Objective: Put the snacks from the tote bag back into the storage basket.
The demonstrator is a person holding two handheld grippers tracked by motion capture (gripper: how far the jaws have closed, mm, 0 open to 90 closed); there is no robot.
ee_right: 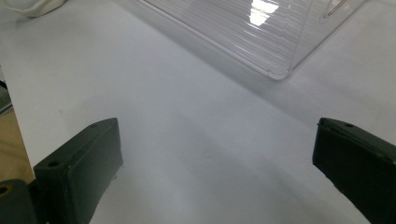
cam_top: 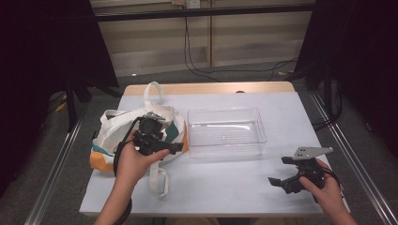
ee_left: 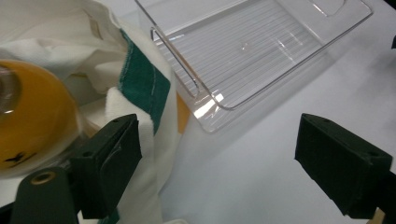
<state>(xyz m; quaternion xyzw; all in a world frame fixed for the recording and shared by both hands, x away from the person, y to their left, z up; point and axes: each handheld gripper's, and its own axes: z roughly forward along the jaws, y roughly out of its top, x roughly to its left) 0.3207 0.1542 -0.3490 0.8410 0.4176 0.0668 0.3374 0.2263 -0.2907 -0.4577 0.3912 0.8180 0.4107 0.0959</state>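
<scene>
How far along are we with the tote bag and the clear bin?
Nothing moved yet: the clear bin is empty. In hand: the left gripper, jaws open, is at the tote bag mouth, beside a yellow object inside. The right gripper waits open. Left: take it out.

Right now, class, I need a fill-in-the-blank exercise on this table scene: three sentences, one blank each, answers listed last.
1. The left tongs hover over a cloth ____ with a green stripe.
2. The clear plastic tray holds ____.
3. Inside the tote bag shows a round ____-coloured object.

Missing words: bag; nothing; yellow
</scene>
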